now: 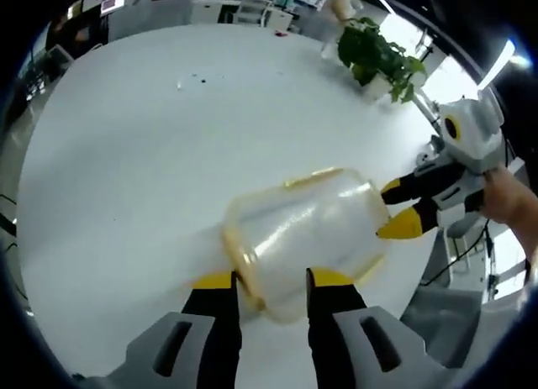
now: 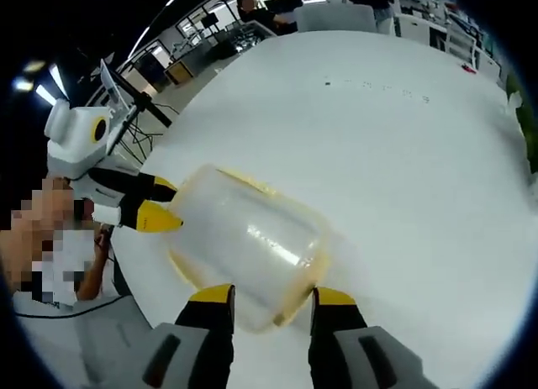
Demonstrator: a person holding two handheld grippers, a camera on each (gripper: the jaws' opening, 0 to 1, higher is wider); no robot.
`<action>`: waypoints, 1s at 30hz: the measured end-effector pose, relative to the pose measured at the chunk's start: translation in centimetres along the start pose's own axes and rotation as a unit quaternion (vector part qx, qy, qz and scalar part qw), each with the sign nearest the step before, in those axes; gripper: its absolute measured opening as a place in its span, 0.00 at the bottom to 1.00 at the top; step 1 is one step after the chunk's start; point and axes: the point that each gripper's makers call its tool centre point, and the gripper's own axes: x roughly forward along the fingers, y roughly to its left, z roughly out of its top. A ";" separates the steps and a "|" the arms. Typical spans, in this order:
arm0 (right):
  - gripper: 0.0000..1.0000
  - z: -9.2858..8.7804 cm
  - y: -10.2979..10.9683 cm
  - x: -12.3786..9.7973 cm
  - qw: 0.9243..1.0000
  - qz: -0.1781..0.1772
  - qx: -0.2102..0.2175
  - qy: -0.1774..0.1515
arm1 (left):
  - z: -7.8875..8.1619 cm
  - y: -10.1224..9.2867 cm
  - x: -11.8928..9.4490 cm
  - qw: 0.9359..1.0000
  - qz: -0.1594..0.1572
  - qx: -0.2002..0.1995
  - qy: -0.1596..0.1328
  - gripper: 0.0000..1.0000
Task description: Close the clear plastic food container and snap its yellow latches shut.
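The clear plastic food container [image 1: 303, 229] with a yellow rim lies on its side, held between my two grippers over the white table [image 1: 126, 154]. My left gripper [image 1: 271, 280] is shut on its near end, by the yellow rim [image 1: 239, 254]. My right gripper [image 1: 393, 208] comes in from the right, its yellow tips pinching the far end. In the right gripper view the same container [image 2: 252, 238] sits between the jaws of my right gripper [image 2: 273, 295], and my left gripper [image 2: 160, 202] holds the opposite end. I cannot tell how the latches stand.
A potted green plant [image 1: 378, 57] stands near the table's far right edge. A hand [image 1: 513, 200] holds the right gripper. Wide bare tabletop [image 2: 403, 137] stretches beyond the container. Desks and shelves [image 1: 244, 2] stand past the table.
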 end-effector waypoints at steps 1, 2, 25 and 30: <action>0.29 0.1 0.0 0.1 1.000 0.002 0.006 0.003 | 0.0 -0.1 0.0 1.000 -0.001 0.003 0.001 0.24; 0.29 0.0 -1.0 -0.2 0.999 -0.031 0.009 0.004 | -0.2 -1.2 0.1 1.000 -0.029 0.002 0.008 0.23; 0.31 0.0 0.0 0.0 1.000 0.006 0.003 -0.002 | 0.0 0.3 -0.2 1.000 -0.015 -0.009 0.001 0.26; 0.32 0.0 0.0 -0.1 1.000 0.005 0.003 -0.002 | -0.1 0.2 -0.1 1.000 -0.022 -0.016 -0.002 0.28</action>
